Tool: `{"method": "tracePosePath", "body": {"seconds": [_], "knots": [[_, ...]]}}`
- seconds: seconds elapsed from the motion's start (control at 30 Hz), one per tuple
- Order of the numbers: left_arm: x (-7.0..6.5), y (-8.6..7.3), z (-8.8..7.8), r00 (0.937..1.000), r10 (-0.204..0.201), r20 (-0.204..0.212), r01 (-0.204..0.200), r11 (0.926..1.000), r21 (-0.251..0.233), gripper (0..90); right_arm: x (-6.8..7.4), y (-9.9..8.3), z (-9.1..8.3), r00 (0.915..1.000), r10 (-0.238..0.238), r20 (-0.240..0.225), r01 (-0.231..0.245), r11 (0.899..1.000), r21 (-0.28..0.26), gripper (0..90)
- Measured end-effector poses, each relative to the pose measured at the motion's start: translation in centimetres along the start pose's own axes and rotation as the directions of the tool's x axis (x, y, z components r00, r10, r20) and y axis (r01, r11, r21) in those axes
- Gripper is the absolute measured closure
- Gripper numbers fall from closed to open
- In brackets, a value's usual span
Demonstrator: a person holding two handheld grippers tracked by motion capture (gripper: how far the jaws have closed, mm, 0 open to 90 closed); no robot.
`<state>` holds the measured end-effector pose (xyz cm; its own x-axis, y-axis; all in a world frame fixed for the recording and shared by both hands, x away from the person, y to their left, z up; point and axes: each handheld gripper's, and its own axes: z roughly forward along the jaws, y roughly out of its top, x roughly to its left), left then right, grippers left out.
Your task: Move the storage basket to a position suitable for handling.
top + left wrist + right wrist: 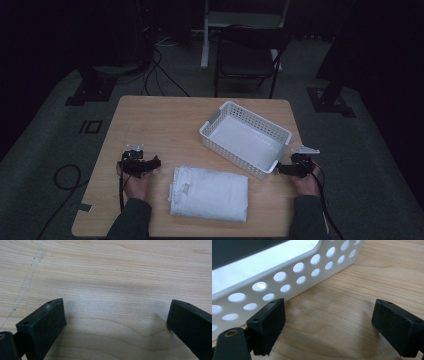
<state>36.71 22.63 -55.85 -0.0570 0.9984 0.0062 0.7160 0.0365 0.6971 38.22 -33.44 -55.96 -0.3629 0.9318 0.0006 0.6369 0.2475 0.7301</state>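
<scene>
Seen from the high view: a light wooden table in a dim room, bearing a folded white cloth near its front edge and a white perforated plastic basket set at an angle behind and to the right of it. Cloth lying flat, roughly rectangular, between the two hands, just in front of the basket's near long wall but apart from it. Basket upright, nothing inside.

Left tongs held low over the table just left of the cloth's far left corner, pointing toward it, not touching it. In the left gripper view: left tongs released, jaws spread wide, nothing but bare wood grain between them, pads close above the table surface. Faint scuff line across the wood at upper left.

Right tongs held at the table's right edge, aimed at the basket's near right corner, just beside it. In the right gripper view: right tongs likewise released, jaws wide apart, only wood between them; the basket's perforated side wall running diagonally just beyond the left jaw, close to it, contact not clear. Round holes in two rows along that wall.

Dark sleeves entering from the bottom of the high view, a black cable trailing from each hand. Behind the table, a dark folding chair on a grey floor with loose cables.
</scene>
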Motion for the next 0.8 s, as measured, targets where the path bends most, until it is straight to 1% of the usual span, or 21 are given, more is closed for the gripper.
{"method": "tracePosePath", "body": {"seconds": [0.03, 0.07, 0.17, 0.2, 0.23, 0.27, 0.3, 0.33, 0.37, 0.47, 0.5, 0.6, 0.7, 0.73, 0.8], "knots": [[0.0, 0.0, 0.0, 1.0, 0.0, 0.0, 0.0, 1.0, 0.0, 1.5, 0.0, 0.0, -0.1, 1.0, 0.001, 0.003, -0.001, 1.0, -0.007, 15.6], [0.0, 0.0, 0.0, 1.0, 0.0, 0.0, 0.0, 1.0, 0.0, 1.5, 0.0, 0.0, -0.1, 1.0, 0.001, 0.003, -0.001, 1.0, -0.007, 15.6], [0.0, 0.0, 0.0, 1.0, 0.0, 0.0, 0.0, 1.0, 0.0, 1.5, 0.1, -0.1, -0.2, 0.9998, 0.012, 0.013, -0.011, 1.0, -0.016, 20.1], [0.0, 0.0, 0.0, 1.0, 0.0, 0.0, 0.0, 1.0, 0.0, 1.5, 0.1, -0.2, -0.3, 0.9997, 0.018, 0.019, -0.017, 1.0, -0.019, 22.7], [0.0, 0.0, 0.0, 1.0, 0.0, 0.0, 0.0, 1.0, 0.0, 1.5, 0.1, -0.2, -0.5, 0.9991, 0.027, 0.032, -0.026, 1.0, -0.016, 28.9], [0.0, 0.0, 0.0, 1.0, 0.0, 0.0, 0.0, 1.0, 0.0, 1.5, 0.1, -0.2, -0.5, 0.9991, 0.027, 0.032, -0.026, 1.0, -0.016, 28.9], [0.0, 0.0, 0.0, 1.0, 0.0, 0.0, 0.0, 1.0, 0.0, 1.5, 0.1, -0.1, -0.7, 0.9984, 0.033, 0.045, -0.033, 0.999, -0.007, 32.9], [0.0, 0.0, 0.0, 1.0, 0.0, 0.0, 0.0, 1.0, 0.0, 1.5, 0.1, -0.1, -0.7, 0.9984, 0.033, 0.045, -0.033, 0.999, -0.007, 32.9], [0.0, 0.0, 0.0, 1.0, 0.0, 0.0, 0.0, 1.0, 0.0, 1.5, 0.1, -0.1, -0.9, 0.997, 0.034, 0.069, -0.034, 0.999, -0.001, 33.6], [0.0, 0.0, 0.0, 1.0, 0.001, 0.0, -0.001, 1.0, 0.0, 1.5, 0.1, -0.1, -1.0, 0.9964, 0.034, 0.077, -0.035, 0.999, 0.005, 33.5], [0.0, 0.0, 0.0, 1.0, 0.001, 0.0, -0.001, 1.0, 0.0, 1.5, 0.2, 0.0, -1.4, 0.9954, 0.039, 0.087, -0.039, 0.999, -0.001, 32.2], [0.0, 0.0, 0.0, 1.0, 0.001, 0.0, -0.001, 1.0, -0.001, 1.5, 0.3, 0.2, -1.9, 0.9944, 0.046, 0.095, -0.045, 0.999, -0.014, 30.7], [0.0, 0.0, 0.0, 1.0, 0.001, 0.0, -0.001, 1.0, 0.0, 1.5, 0.3, 0.5, -2.7, 0.992, 0.066, 0.108, -0.063, 0.997, -0.033, 29.1], [0.0, 0.0, 0.0, 1.0, 0.001, 0.001, -0.001, 1.0, -0.001, 1.5, 0.3, 0.6, -2.9, 0.9899, 0.076, 0.12, -0.073, 0.997, -0.026, 28.9], [0.0, 0.0, 0.0, 1.0, 0.001, 0.001, -0.001, 1.0, -0.001, 1.5, 0.2, 0.7, -3.1, 0.9805, 0.109, 0.164, -0.11, 0.994, -0.001, 28.6]]}}
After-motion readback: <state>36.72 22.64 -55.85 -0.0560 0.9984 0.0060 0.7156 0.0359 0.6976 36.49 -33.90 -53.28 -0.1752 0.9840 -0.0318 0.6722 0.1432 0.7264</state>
